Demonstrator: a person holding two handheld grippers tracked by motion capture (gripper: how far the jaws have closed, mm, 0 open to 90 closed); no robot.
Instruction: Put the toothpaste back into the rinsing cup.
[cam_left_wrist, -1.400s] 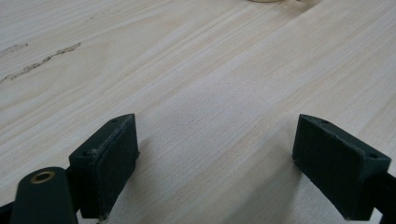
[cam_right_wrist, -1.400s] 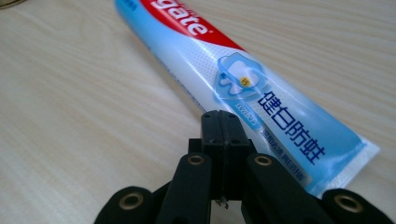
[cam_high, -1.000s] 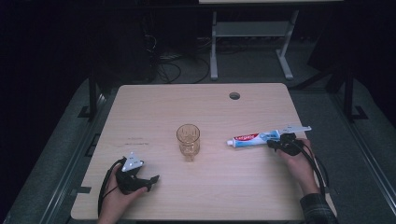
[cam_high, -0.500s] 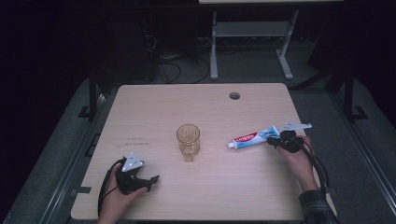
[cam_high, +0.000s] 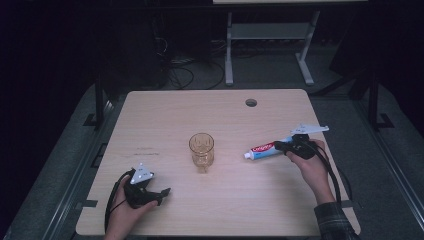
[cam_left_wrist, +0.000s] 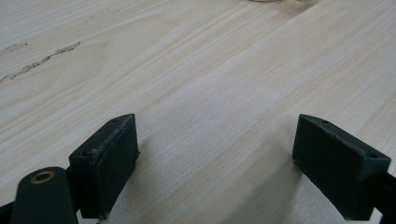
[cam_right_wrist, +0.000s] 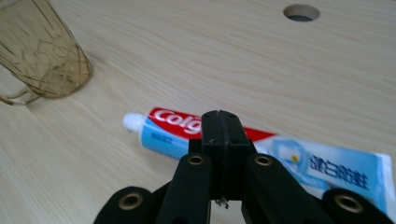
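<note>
The right hand-held gripper (cam_right_wrist: 219, 126) is clenched, its jaws pressed together with nothing between them, poised just above the toothpaste (cam_right_wrist: 322, 168). The tube lies flat on the desk (cam_high: 165, 120), right of centre, cap toward the glass (cam_high: 201, 151) at the middle. The left hand-held gripper (cam_left_wrist: 215, 158) rests near the desk's front-left, jaws spread wide over bare wood.

Looks like lab/office to me: my desk (cam_high: 165, 115) w/ cable hole (cam_high: 251, 102), dark carpet, cables (cam_high: 182, 75) far side.
</note>
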